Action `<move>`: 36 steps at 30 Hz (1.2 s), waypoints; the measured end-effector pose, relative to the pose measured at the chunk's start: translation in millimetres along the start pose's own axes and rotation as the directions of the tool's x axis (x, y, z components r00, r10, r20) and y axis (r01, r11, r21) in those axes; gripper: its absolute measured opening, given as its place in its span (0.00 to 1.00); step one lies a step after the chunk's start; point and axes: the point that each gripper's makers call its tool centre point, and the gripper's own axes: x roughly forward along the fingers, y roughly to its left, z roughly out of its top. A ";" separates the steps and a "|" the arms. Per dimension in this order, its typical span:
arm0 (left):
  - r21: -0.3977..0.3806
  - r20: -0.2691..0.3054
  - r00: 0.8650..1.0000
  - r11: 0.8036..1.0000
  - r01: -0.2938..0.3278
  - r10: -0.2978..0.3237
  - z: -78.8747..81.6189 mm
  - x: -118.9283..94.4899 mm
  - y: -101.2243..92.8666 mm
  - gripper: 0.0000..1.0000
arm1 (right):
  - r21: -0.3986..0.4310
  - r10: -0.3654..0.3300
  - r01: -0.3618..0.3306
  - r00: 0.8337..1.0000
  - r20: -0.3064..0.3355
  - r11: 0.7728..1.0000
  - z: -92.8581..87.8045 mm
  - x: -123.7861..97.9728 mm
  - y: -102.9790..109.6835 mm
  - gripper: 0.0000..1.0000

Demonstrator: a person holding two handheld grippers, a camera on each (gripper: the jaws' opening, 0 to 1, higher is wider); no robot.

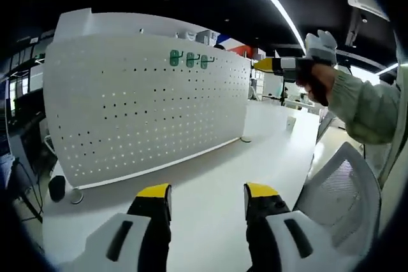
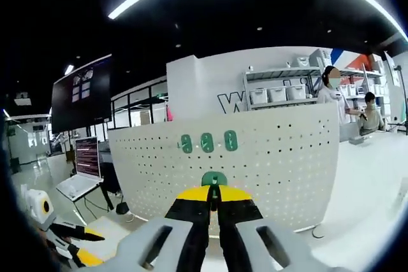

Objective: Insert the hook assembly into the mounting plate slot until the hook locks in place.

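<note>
Yellow-tipped jaws of the left gripper rose from the bottom of the left gripper view, spread wide with nothing between them, over the white table. Beyond them a white pegboard stood upright along the far part of the table, curving toward the right. Three green hooks hung in a row near the pegboard's top edge, right of its middle. At the upper right of this view the right gripper was held up in a person's hand, level with the pegboard's top edge and off its right end; whether it carried anything could not be told from here. A white mesh chair stood by the table's right edge.

Seen from the right gripper view, the right gripper had its jaws pressed narrow together, clamping a green hook assembly whose rounded top poked up above the yellow tips. It sat in front of the pegboard, below the row of three green hooks near the board's top edge. The left gripper showed at the lower left. A laptop stood open beyond the pegboard's left end. Shelves with white bins stood behind, with two people at the right.
</note>
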 end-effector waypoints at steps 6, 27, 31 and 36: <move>0.008 0.002 1.000 1.000 -0.004 0.004 0.4 2.5 -2.6 0.47 | -0.028 -0.016 0.016 1.000 0.019 0.999 8.1 9.5 -9.1 0.01; 0.001 -0.018 0.999 0.999 -0.034 0.034 -5.6 4.0 9.0 0.47 | -0.114 -0.057 0.065 0.996 0.072 0.991 33.8 63.9 -46.8 0.01; 0.001 -0.024 0.999 0.999 -0.037 0.037 -6.5 5.6 10.8 0.46 | -0.117 -0.062 0.071 0.995 0.080 0.991 36.6 72.5 -51.4 0.01; 0.001 -0.030 0.999 0.999 -0.038 0.038 -7.5 8.2 13.2 0.46 | -0.122 -0.070 0.082 0.993 0.092 0.989 40.0 83.5 -57.5 0.01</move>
